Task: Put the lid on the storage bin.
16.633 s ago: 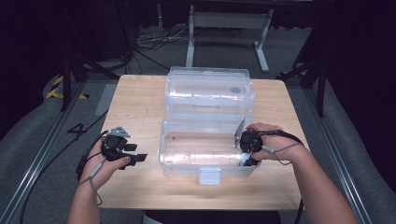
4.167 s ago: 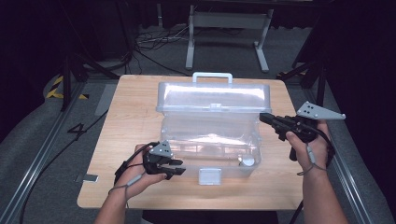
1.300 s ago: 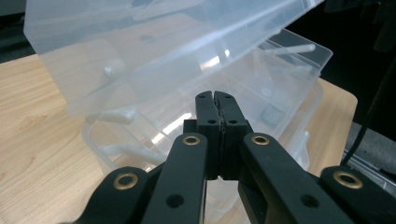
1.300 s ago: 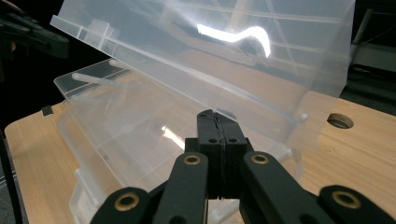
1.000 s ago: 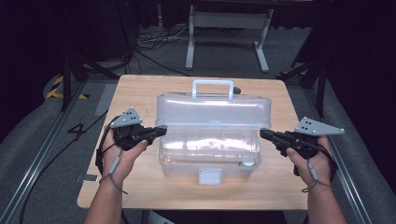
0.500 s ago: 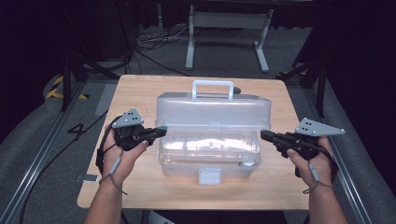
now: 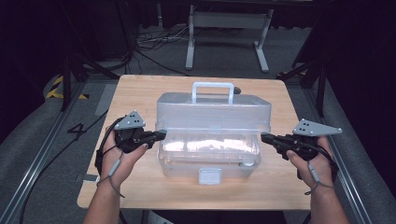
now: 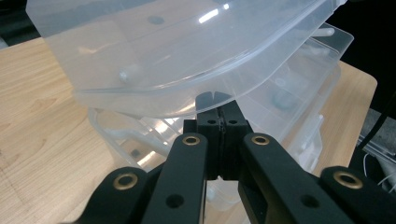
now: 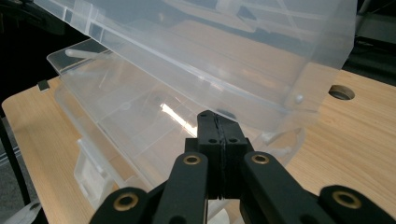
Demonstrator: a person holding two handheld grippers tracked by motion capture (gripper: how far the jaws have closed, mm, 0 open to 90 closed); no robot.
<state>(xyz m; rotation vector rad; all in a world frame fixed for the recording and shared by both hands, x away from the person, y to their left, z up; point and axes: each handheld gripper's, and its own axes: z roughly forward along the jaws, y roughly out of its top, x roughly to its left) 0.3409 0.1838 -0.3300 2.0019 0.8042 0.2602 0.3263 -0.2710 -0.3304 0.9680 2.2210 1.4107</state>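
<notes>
Lid (image 7: 214, 111) has swung down vs earlier, now resting over the clear box (image 7: 210, 154) mid-table, w/ front latch (image 7: 209, 176) near the front edge not yet snapped. Left claw (image 7: 161, 135) and right claw (image 7: 264, 137) both clenched, empty, tips at the box ends under the lid rim. Best: lower evenly, both sides together, then press latch.

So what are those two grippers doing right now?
Left gripper: shut, holding nothing, tips under the lid.
Right gripper: shut, holding nothing.
</notes>
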